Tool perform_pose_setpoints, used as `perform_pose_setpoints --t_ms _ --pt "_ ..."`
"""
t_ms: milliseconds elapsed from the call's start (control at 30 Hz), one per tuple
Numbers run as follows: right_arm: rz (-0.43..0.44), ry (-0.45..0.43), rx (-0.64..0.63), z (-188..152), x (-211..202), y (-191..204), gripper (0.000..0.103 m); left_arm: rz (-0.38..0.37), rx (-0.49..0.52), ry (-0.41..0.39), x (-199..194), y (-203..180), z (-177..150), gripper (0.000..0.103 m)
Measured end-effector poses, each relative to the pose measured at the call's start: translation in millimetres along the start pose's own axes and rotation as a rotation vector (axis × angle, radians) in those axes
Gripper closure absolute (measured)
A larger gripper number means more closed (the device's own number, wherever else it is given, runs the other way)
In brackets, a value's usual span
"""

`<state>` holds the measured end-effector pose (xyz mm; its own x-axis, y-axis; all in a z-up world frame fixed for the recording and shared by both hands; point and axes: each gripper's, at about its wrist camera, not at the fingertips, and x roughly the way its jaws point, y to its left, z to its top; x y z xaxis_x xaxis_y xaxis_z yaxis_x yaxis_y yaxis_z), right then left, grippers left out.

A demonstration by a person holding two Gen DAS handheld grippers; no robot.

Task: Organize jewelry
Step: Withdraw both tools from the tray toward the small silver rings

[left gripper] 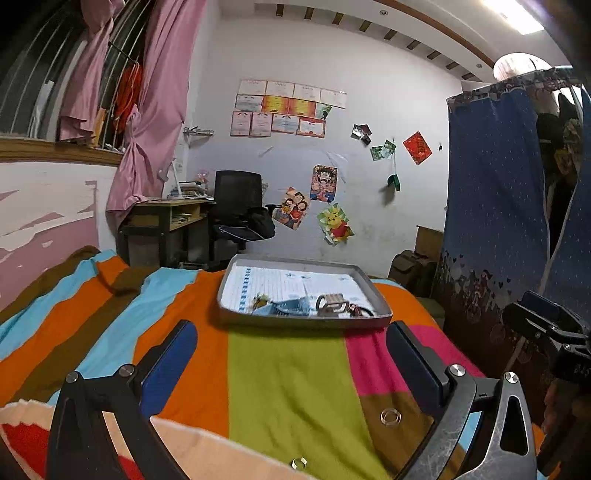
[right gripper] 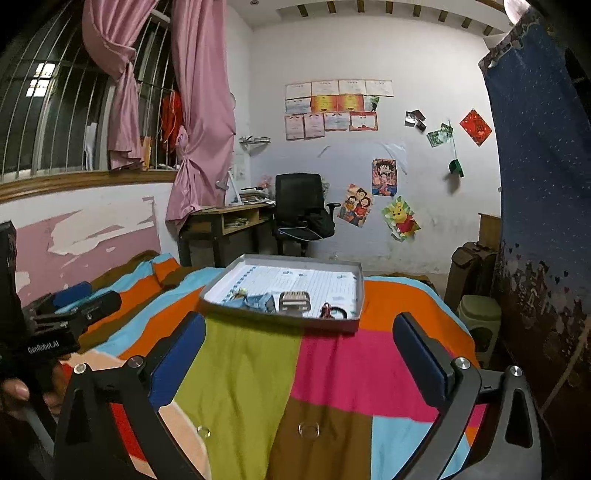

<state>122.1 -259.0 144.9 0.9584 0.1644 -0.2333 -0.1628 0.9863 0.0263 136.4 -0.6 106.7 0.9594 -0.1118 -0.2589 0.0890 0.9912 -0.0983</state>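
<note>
fingers (right gripper: pixel 14 391) (right wrist only), 2 rings (right gripper: pixel 308 429), tray (right gripper: pixel 325 325)

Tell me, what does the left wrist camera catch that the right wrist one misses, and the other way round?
Only the left wrist view shows the lit ceiling light and the right gripper at its edge. Only the right wrist view shows the left gripper, a hand holding it and a green stool. Both show the grey tray on the striped blanket, and two clear rings lying near the open grippers.
</note>
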Motion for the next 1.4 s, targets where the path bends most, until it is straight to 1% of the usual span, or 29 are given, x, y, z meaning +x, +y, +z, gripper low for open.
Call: perform_pose_setpoints --t_ms 233,467,767,1000,1267,1400 --pt "-0.009 0.012 0.018 -31.4 -26.6 3.2 0.003 0.020 -0.018 0.018 -23.9 7.3 -26.7 0.000" --pt "-0.020 0.054 0.001 -53.7 -31.8 9.3 0.003 0.034 -0.011 0.046 -32.9 12.9 -51.4 0.000" --pt "-0.033 0.096 0.018 -75.5 -25.9 9.9 0.003 0.052 -0.037 0.110 -27.0 21.8 -78.8 0.000" --pt "-0.048 0.129 0.039 -93.6 -14.4 11.8 0.003 0.065 -0.035 0.168 -19.6 25.3 -98.3 0.000" --pt "-0.074 0.164 0.076 -107.4 5.2 4.6 0.003 0.062 -0.028 0.208 -3.7 20.1 -106.3 0.000" --pt "-0.086 0.172 0.085 -108.5 13.1 0.7 0.003 0.065 -0.038 0.217 7.1 17.7 -105.8 0.000"
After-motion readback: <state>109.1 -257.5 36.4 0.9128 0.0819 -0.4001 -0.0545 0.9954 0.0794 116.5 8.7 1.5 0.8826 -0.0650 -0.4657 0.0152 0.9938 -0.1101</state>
